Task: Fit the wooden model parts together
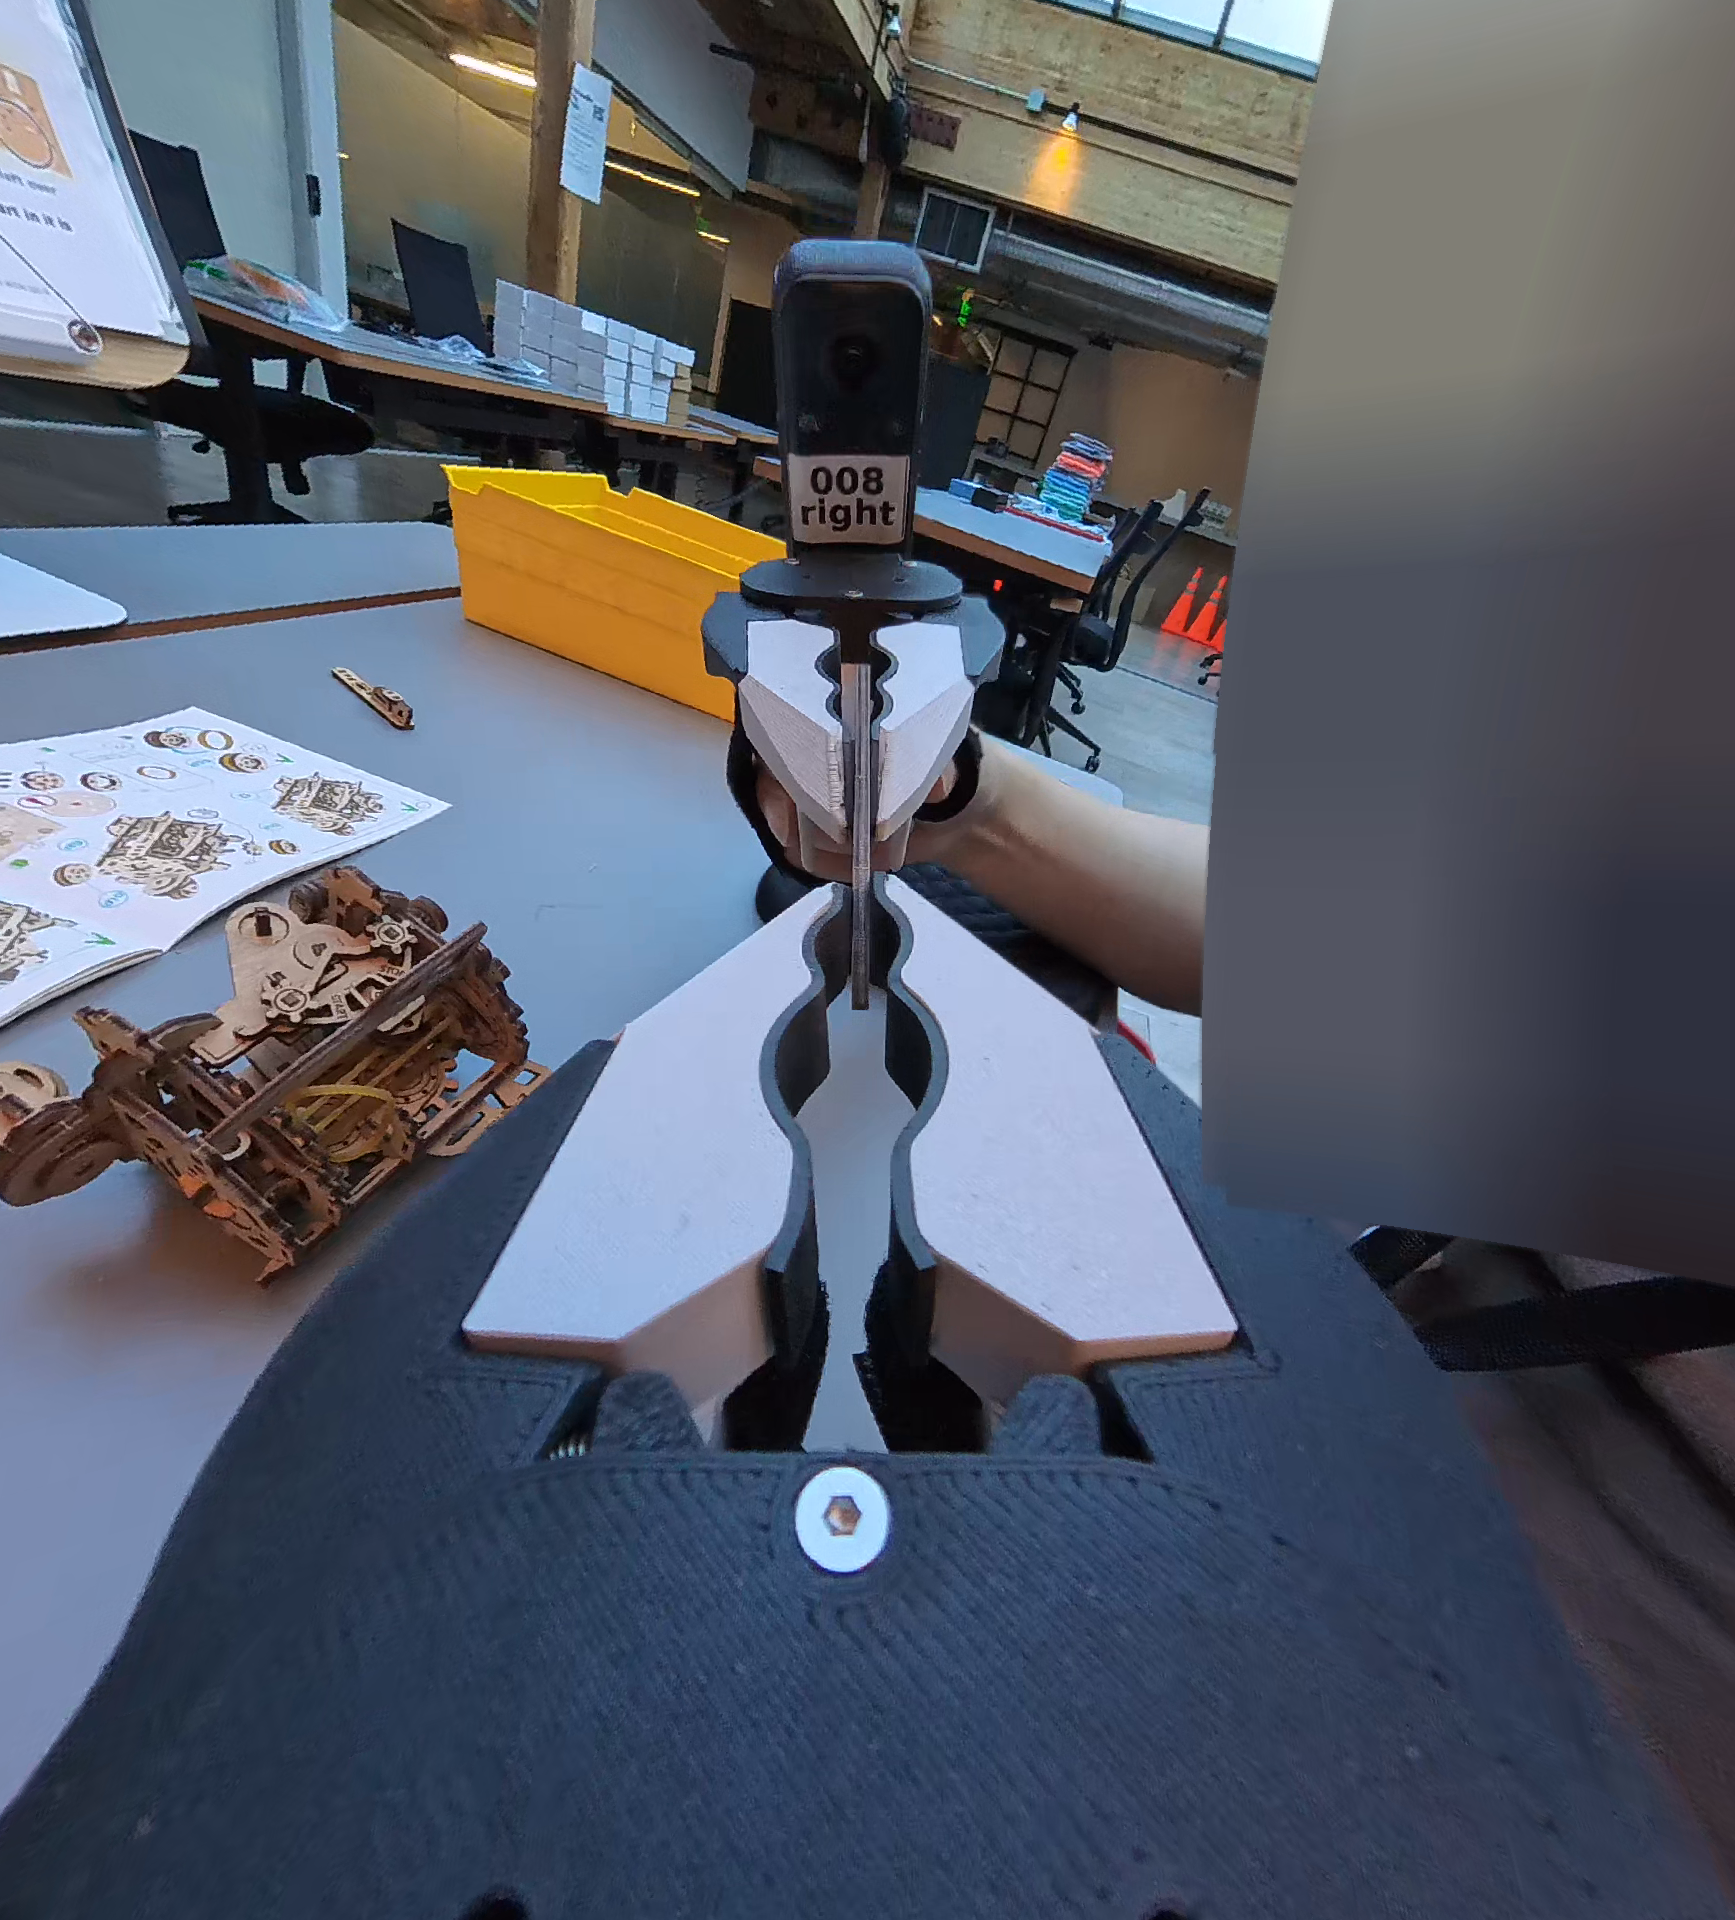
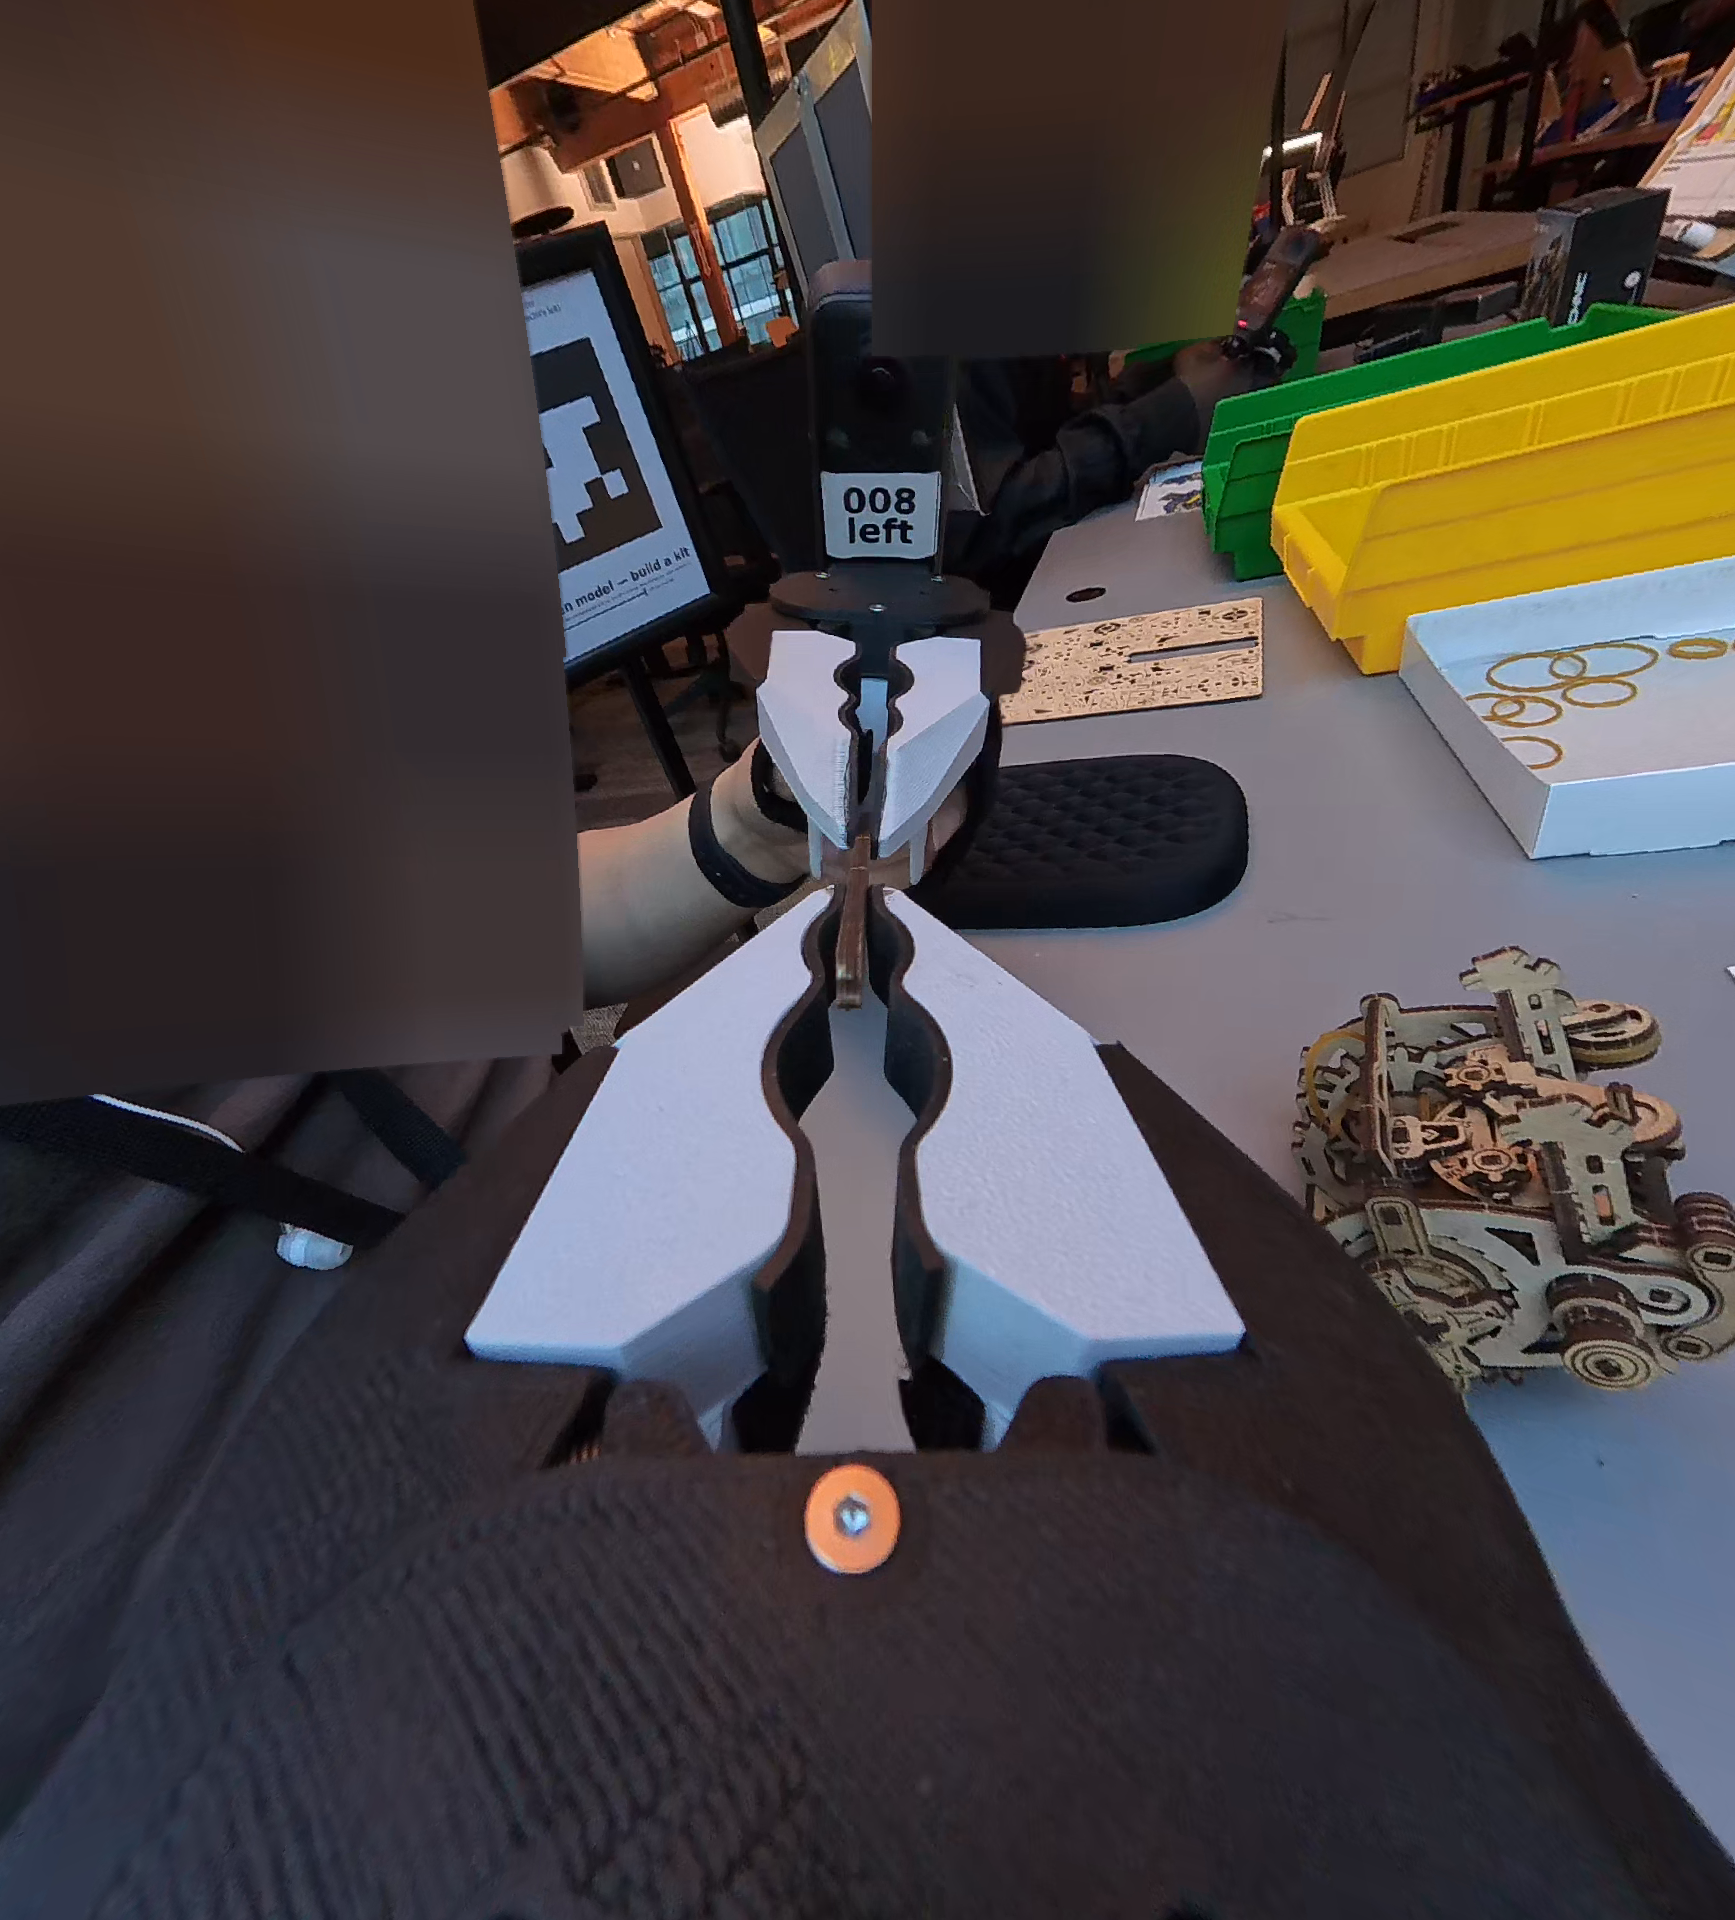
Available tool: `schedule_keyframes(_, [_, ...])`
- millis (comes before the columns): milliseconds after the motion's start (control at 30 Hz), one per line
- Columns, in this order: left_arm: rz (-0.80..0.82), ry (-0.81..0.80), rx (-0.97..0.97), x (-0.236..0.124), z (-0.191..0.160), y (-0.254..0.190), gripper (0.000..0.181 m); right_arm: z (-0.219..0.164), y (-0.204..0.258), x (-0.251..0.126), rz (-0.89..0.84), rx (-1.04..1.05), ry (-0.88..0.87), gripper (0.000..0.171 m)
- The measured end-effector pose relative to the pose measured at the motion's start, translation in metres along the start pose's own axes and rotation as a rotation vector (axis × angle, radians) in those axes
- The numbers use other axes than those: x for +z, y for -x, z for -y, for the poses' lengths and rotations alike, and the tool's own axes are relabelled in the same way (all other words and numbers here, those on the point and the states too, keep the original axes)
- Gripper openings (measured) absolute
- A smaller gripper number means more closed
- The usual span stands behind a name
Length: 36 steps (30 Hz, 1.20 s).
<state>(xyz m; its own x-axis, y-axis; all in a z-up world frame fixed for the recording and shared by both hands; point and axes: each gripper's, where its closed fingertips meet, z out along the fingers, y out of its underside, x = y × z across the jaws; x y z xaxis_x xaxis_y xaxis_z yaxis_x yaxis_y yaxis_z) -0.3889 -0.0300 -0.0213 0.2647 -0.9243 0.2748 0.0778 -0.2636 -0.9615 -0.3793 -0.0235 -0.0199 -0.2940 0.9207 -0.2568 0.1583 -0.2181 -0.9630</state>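
My left gripper (image 1: 858,899) and right gripper (image 1: 858,842) meet tip to tip above the grey table (image 1: 551,831). A thin flat wooden part (image 1: 858,935), seen edge-on, runs through both pairs of fingers, and both look shut on it. In the right wrist view the same part (image 2: 850,940) sits in the right gripper (image 2: 852,904), with the left gripper (image 2: 863,847) facing it. The partly built wooden model (image 1: 250,1081) lies on the table to the left, apart from both grippers; it also shows in the right wrist view (image 2: 1507,1174).
An instruction sheet (image 1: 115,831) and a small loose wooden piece (image 1: 375,696) lie beyond the model. Yellow bin (image 2: 1569,488), green bin (image 2: 1362,436), white tray (image 2: 1673,810) with rubber bands, a cut-out wooden sheet (image 2: 1143,660) and a black pad (image 2: 1102,842) stand farther off. The tips of both grippers are at nearly the same place.
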Motion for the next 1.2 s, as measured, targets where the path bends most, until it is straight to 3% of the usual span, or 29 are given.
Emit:
schedule_keyframes(200, [0.009,0.031,0.007,0.002,-0.004,0.000,0.001,-0.004,-0.001,0.007,-0.004,0.005,0.014,0.013])
schedule_keyframes(400, [0.006,0.010,0.000,0.002,-0.003,0.000,0.001,0.000,0.000,0.007,0.020,0.042,-0.025,0.002])
schedule_keyframes(633, [0.009,0.033,0.042,0.001,-0.010,0.001,0.003,-0.006,-0.001,0.006,-0.024,-0.009,0.024,0.001])
schedule_keyframes(700, [0.134,0.095,0.155,-0.015,-0.013,0.027,0.034,-0.005,-0.007,-0.002,-0.083,-0.046,0.023,0.001])
schedule_keyframes(800, [0.334,0.199,0.346,-0.049,-0.014,0.085,0.062,0.000,-0.016,-0.023,-0.131,-0.044,-0.024,0.001])
schedule_keyframes(967, [0.281,0.356,0.491,-0.041,-0.032,0.126,0.083,-0.015,-0.047,-0.046,-0.336,-0.121,0.055,0.001])
schedule_keyframes(1200, [0.298,0.562,0.824,-0.007,-0.057,0.156,0.113,-0.035,-0.050,-0.024,-0.616,-0.491,0.259,0.001])
